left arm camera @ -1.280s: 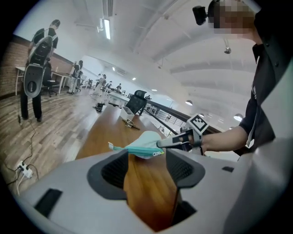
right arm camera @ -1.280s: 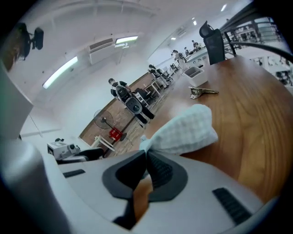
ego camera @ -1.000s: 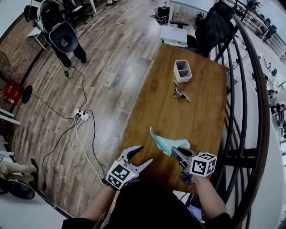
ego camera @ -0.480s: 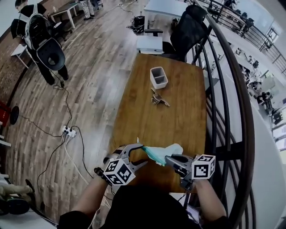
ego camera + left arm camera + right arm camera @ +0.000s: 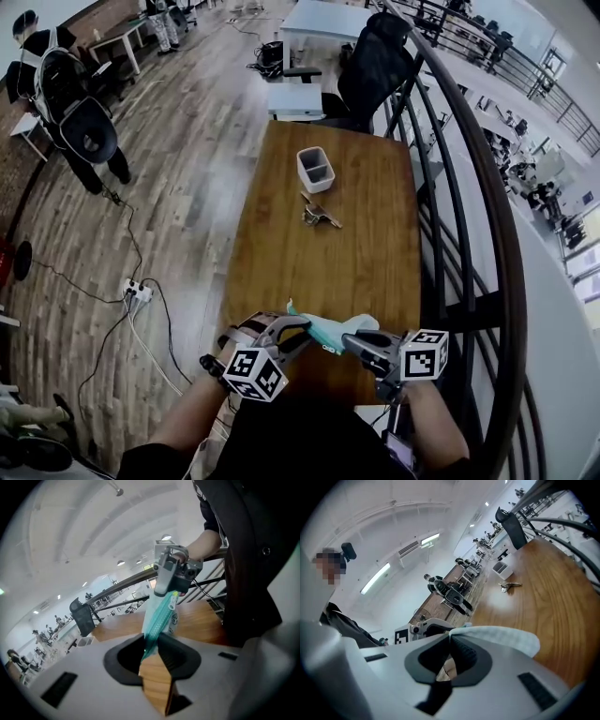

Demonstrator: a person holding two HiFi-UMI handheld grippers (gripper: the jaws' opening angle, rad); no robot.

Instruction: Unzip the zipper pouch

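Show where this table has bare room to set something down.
Largest patch: the middle of the table, between the keys and the pouch. Bare strips run along both long edges beside the white holder and keys. Crowded at the near edge: the right tool and left tool grip the pouch, the left's jaws having just closed on it.

- Left tongs (image 5: 296, 330): a second ago spread wide and clear of the zipper pouch (image 5: 328, 330), off at its 7 o'clock. They are now rolled over and up against the pouch's 9 o'clock end.
- Their jaws have just been closing. The teal zipper edge (image 5: 157, 620) now sits pinched between them.
- Pouch: the teal tip stood up toward 11 o'clock before. It now runs nearly level, 9 to 3 o'clock, strung between left tongs and right tongs (image 5: 349, 341).
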